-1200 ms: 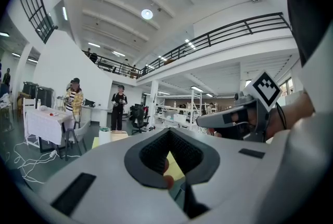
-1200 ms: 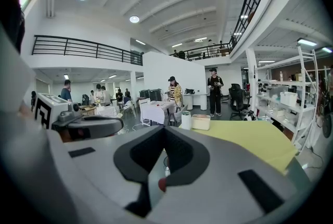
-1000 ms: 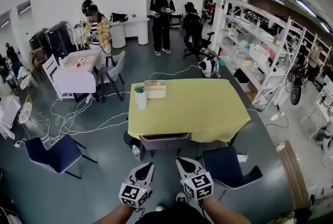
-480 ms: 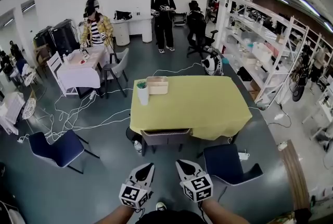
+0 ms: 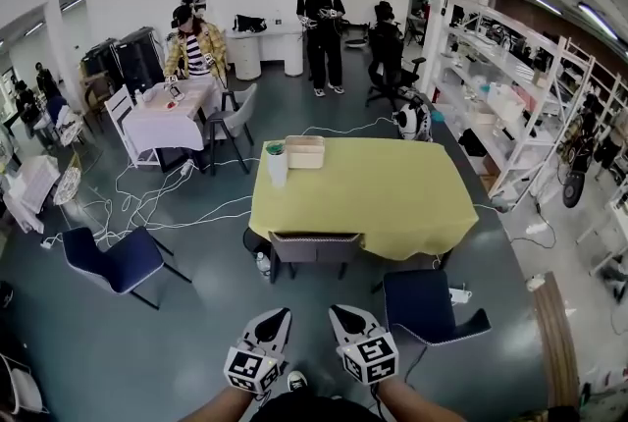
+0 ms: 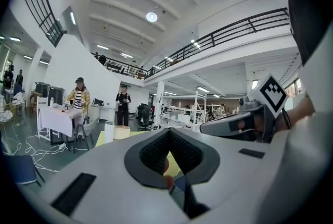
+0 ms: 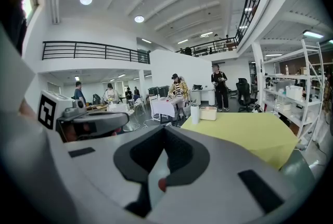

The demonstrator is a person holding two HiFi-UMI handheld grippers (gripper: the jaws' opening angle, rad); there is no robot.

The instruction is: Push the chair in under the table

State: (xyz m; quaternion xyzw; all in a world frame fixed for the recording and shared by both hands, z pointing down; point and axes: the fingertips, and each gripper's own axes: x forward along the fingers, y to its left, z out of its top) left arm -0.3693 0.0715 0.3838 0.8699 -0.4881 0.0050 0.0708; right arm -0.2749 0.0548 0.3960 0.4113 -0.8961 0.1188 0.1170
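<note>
Closed left gripper (image 5: 276, 316) and closed right gripper (image 5: 342, 314) side by side low in head view, nothing between either pair of jaws, touching no chair. Just ahead, grey chair (image 5: 314, 248) with its back at near edge of yellow-clothed table (image 5: 392, 204); blue chair (image 5: 424, 300) near the table's near right corner, standing clear of it. On the far left end of the table, white cup (image 5: 277, 165) beside beige box (image 5: 305, 151)

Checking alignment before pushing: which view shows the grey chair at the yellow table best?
Head view: the grey chair shows plainly at the near edge of the table. Neither gripper view shows the chair, only the table's top.
</note>
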